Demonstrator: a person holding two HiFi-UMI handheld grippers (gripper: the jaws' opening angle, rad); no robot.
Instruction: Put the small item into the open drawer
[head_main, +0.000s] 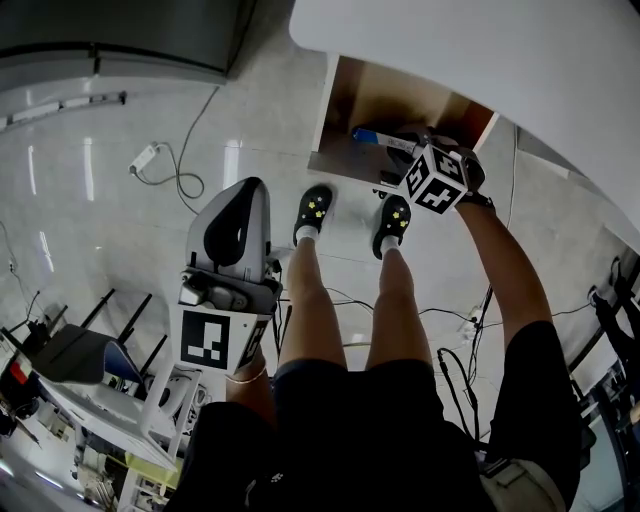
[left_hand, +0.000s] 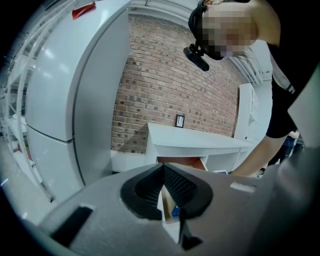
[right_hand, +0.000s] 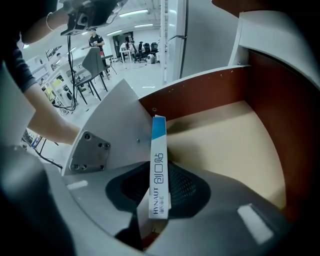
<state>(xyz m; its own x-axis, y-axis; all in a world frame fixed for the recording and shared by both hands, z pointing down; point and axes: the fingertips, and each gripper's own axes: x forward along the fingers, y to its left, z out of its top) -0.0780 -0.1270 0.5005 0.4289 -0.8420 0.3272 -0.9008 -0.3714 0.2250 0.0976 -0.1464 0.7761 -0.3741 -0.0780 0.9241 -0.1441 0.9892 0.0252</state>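
Observation:
The small item is a thin white and blue box (right_hand: 159, 170) standing on end, and my right gripper (right_hand: 159, 192) is shut on its lower part. In the head view the right gripper (head_main: 398, 148) hangs pointing down over the open drawer (head_main: 385, 100), with the box (head_main: 368, 136) sticking out to its left. The drawer has a beige floor (right_hand: 225, 145) and brown walls, with nothing else seen inside. My left gripper (head_main: 246, 196) is held off to the left of the person's legs, away from the drawer. Its pads (left_hand: 150, 187) meet at the tip, with nothing gripped.
A white desk top (head_main: 480, 50) overhangs the drawer. The person's shoes (head_main: 312, 212) stand just in front of it. A power strip with cables (head_main: 147, 157) lies on the pale floor at left. A tall white appliance (left_hand: 65, 90) stands before a brick wall.

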